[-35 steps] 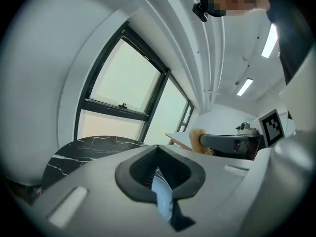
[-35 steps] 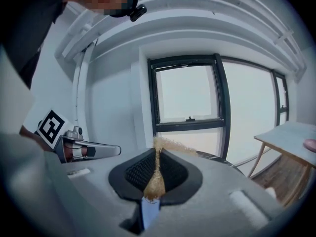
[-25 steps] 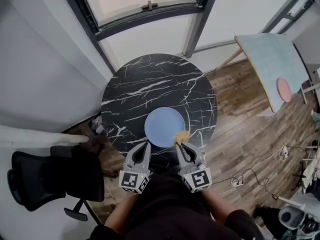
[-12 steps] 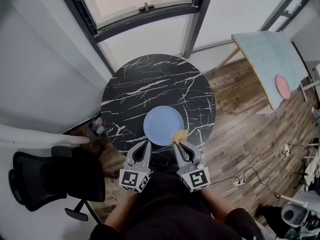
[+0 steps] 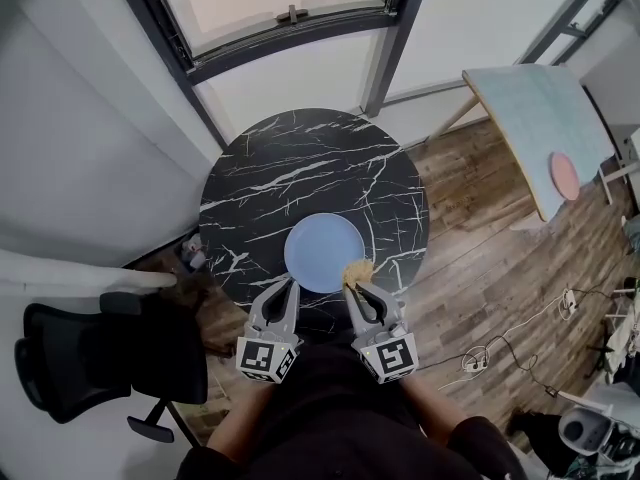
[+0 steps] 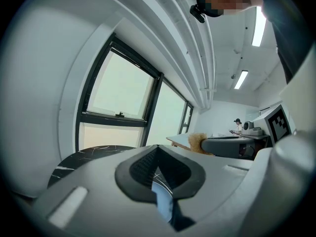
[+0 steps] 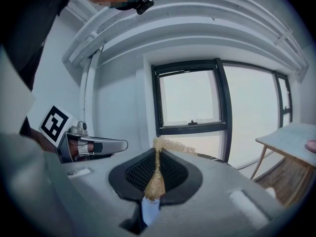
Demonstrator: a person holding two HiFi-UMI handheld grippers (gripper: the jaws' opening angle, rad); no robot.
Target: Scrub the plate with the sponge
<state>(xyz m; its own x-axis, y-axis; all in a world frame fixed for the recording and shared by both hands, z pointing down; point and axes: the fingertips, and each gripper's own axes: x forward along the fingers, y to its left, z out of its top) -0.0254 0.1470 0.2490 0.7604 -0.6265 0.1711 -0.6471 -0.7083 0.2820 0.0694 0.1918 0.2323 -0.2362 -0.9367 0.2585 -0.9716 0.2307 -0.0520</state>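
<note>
Office: swivel chair (image 5: 100, 353), strip lights (image 6: 258, 26)

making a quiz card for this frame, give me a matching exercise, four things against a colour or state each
Things:
1. plate
2. sponge
3. left gripper
4. round table

Colour or state:
a. black with white veins
b. shut, nothing between its jaws
c. light blue, lying flat near the table's near edge
d. tan, pinched in the right gripper

Pairs: 1-c, 2-d, 3-b, 4-a
</note>
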